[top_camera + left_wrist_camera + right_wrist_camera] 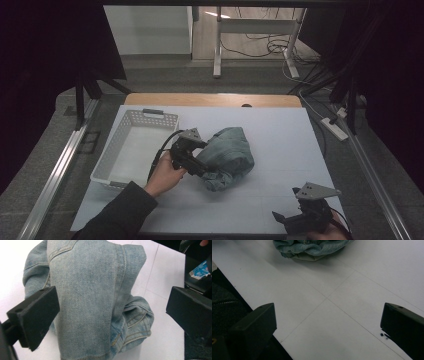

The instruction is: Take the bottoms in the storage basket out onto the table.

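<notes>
Left gripper [200, 167] spread wide astride crumpled denim garment [231, 156] mid-tabletop; advised: close on thick fold, not loose edge.

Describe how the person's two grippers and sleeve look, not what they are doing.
Both are black handheld tools. The left gripper carries a grey three-cornered plate on top and trails a black cable; its two jaws are blocky, matte black slabs. The right gripper has the same grey plate with small holes. The person's left sleeve is dark.
</notes>
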`<state>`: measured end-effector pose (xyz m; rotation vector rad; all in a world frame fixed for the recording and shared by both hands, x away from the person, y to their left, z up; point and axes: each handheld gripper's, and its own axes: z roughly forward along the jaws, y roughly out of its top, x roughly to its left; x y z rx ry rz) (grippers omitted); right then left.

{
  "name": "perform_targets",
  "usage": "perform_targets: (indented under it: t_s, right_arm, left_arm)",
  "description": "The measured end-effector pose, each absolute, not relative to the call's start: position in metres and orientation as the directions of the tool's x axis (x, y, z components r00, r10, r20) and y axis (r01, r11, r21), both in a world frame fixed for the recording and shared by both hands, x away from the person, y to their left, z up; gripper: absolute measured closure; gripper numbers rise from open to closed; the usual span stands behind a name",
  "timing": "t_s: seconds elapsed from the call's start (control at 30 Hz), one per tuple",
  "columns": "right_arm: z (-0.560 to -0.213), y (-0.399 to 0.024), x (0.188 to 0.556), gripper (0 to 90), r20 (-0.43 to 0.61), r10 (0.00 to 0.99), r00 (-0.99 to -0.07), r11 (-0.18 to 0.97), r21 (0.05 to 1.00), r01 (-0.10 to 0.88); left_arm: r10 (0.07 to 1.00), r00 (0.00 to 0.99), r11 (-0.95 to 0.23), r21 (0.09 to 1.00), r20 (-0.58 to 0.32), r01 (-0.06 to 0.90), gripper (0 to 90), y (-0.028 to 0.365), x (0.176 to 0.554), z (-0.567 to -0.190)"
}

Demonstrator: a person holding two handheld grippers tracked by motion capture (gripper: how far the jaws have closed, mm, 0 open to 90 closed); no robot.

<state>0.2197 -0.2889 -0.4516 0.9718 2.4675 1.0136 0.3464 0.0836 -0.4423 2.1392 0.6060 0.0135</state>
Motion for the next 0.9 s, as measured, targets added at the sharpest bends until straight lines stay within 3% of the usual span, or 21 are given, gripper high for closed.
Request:
perform_targets:
  t_s: [0.9]
  right_arm:
    - [-0.451,-0.289,0.219,0.7,-0.019,0.685,-0.729,0.522,0.711,0.472]
  left_arm:
    - [0.437,0.87,-0.482,0.756,-0.23,0.442,0.0,0.095,0.325,-0.449]
